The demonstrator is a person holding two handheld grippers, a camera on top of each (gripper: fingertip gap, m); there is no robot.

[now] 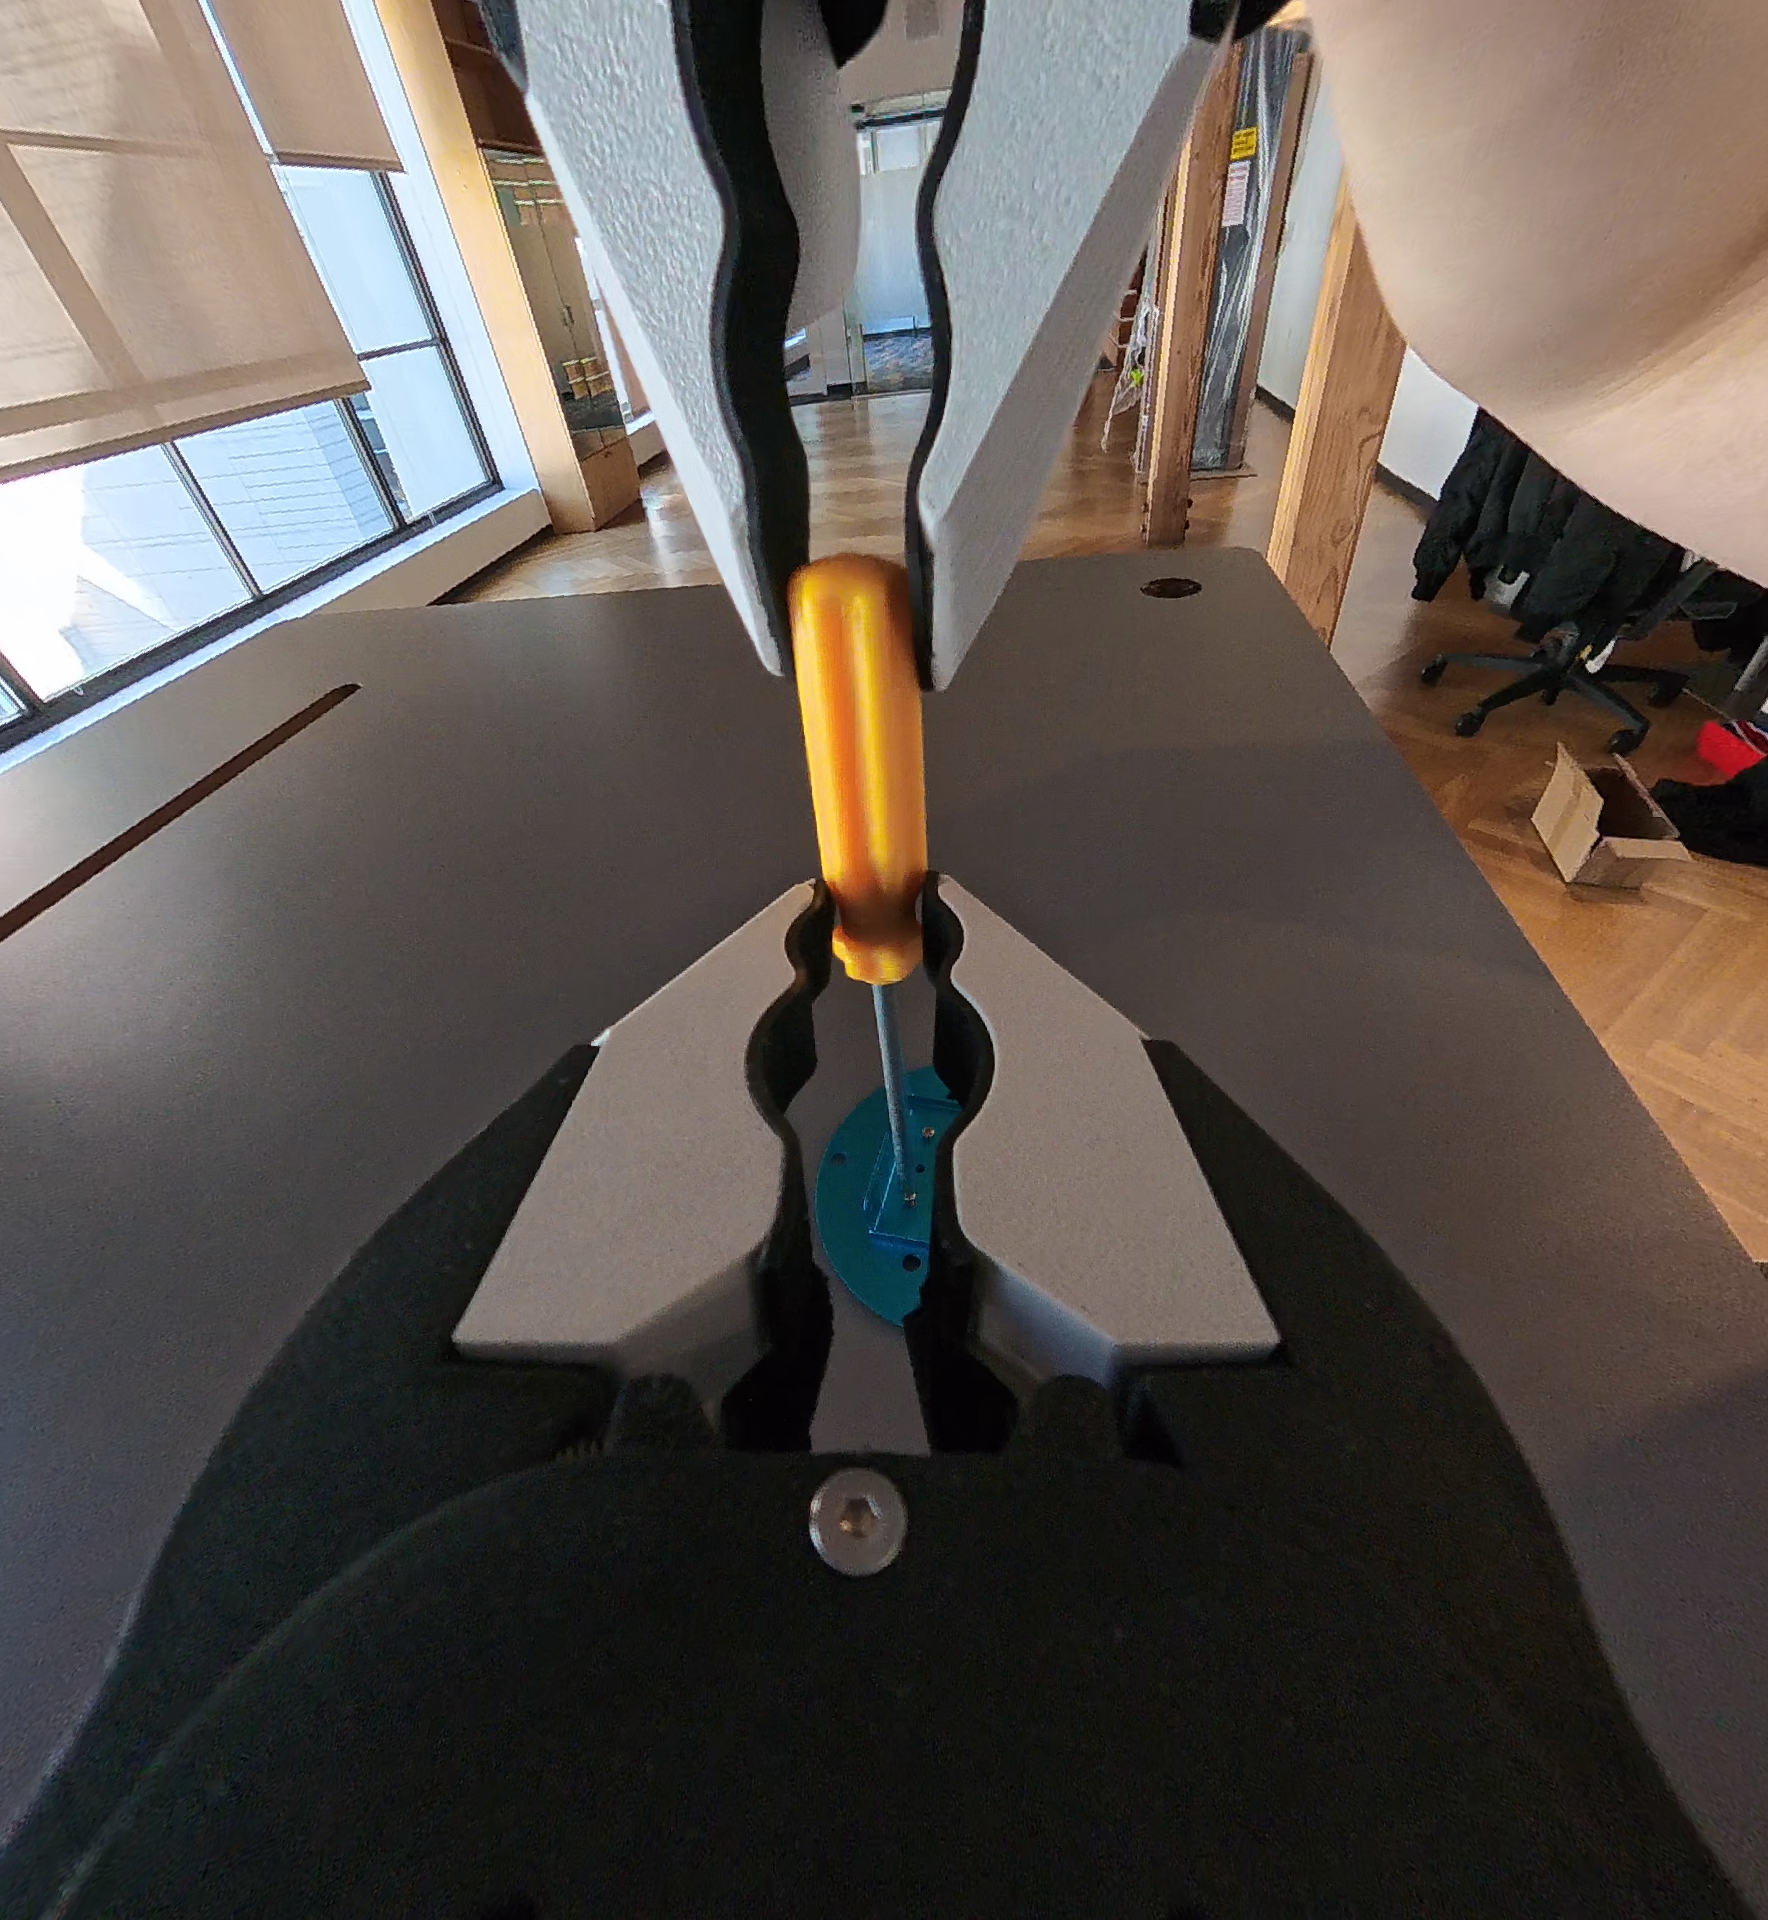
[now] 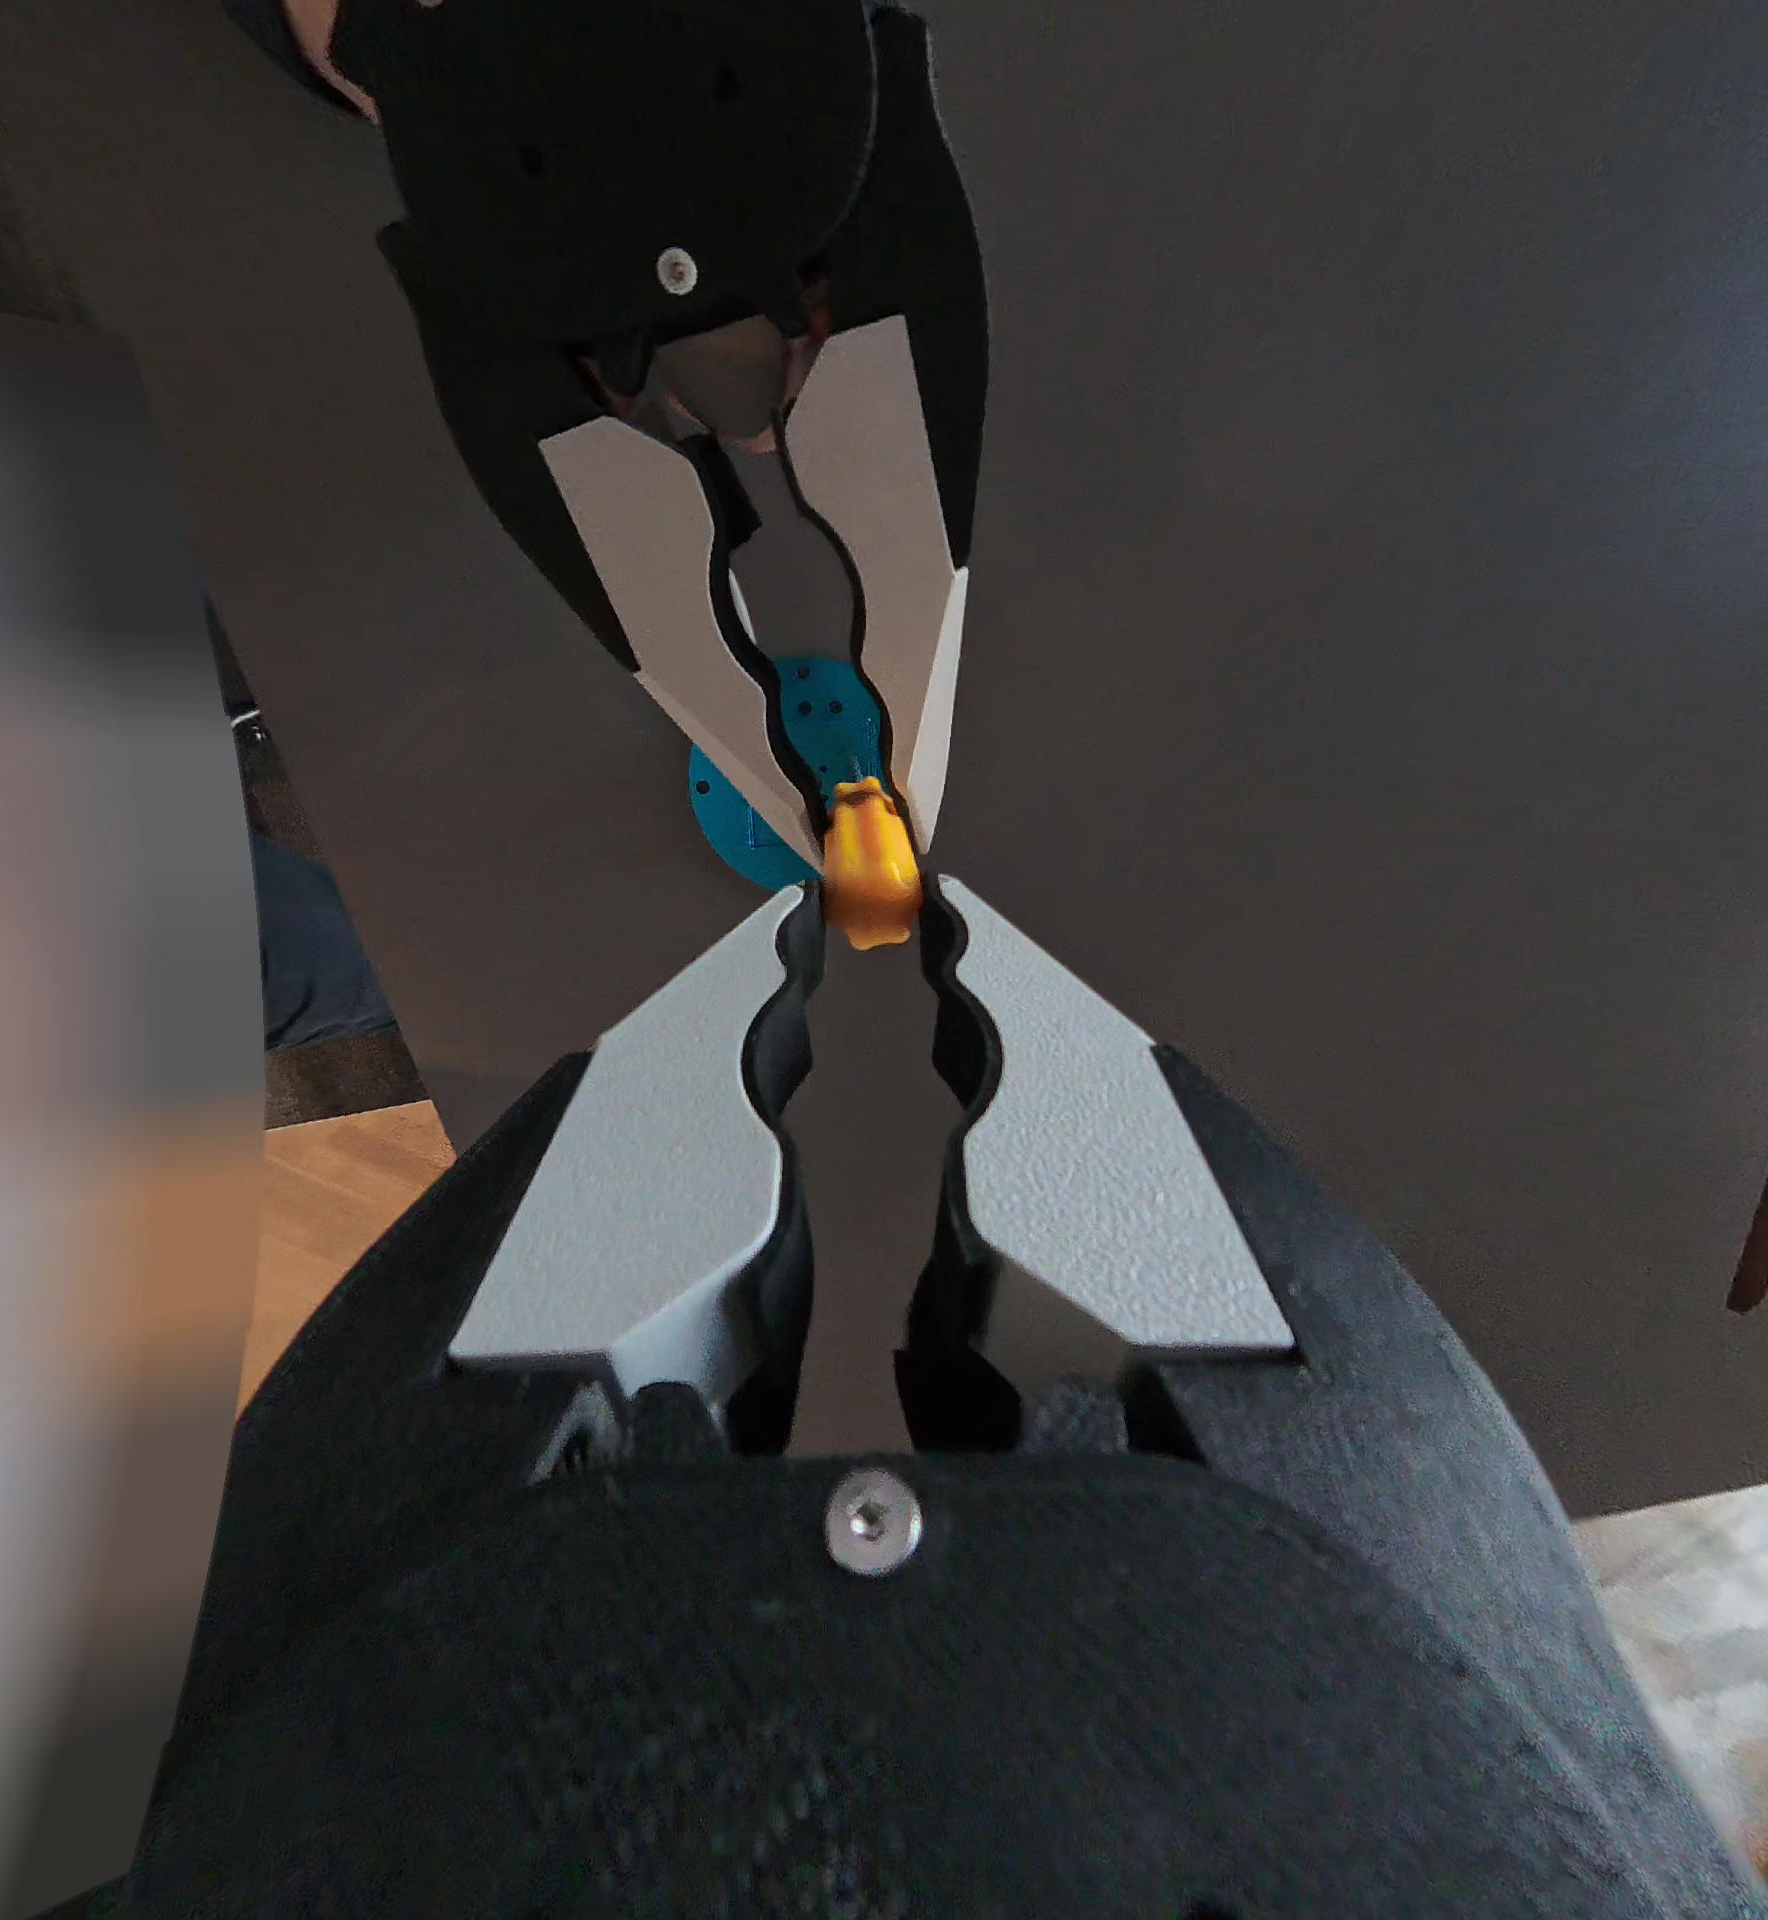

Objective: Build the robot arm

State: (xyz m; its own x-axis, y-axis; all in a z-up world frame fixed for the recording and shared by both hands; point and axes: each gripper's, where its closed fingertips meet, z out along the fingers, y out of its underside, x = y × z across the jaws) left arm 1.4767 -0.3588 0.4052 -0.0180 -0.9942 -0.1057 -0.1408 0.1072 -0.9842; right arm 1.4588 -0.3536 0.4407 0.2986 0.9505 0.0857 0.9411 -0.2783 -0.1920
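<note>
While the orange-handled screwdriver (image 1: 862, 769) stands nearly upright over the dark grey worktop (image 1: 340, 987), both hand-held grippers close on its handle. In the left wrist view the left hand-held gripper (image 1: 877, 902) pinches the lower end of the handle, just above the collar where the thin metal shaft (image 1: 894, 1101) comes out, its black wavy pads pressed to either side. The right hand-held gripper (image 1: 849, 665) reaches down from above and grips the rounded top of the same handle between its own black-lined white fingers (image 1: 1015, 416). Both are drawn in narrow on the handle.

The shaft runs down between the left fingers to a small screw on a blue-teal round plate (image 1: 859, 1195), which lies flat on the worktop well in from its edges. The plate carries a raised rectangular block (image 1: 895, 1210) and several small holes; the tip meets the block's face.

In the right wrist view, looking down along the tool, the handle (image 2: 867, 868) appears foreshortened, caught between the right hand-held gripper (image 2: 867, 896) near the camera and the left hand-held gripper (image 2: 864, 831) opposite, with the teal plate (image 2: 729, 821) partly hidden beneath the left fingers.

Beyond the worktop's far edge are large windows with roller blinds (image 1: 132, 260), a wooden herringbone floor (image 1: 1638, 987), timber posts (image 1: 1337, 416), an office chair (image 1: 1555, 665) and an open cardboard box (image 1: 1602, 831). A long slot (image 1: 132, 831) cuts the worktop near its left edge, and a round hole (image 1: 1170, 588) sits near its far right corner.
</note>
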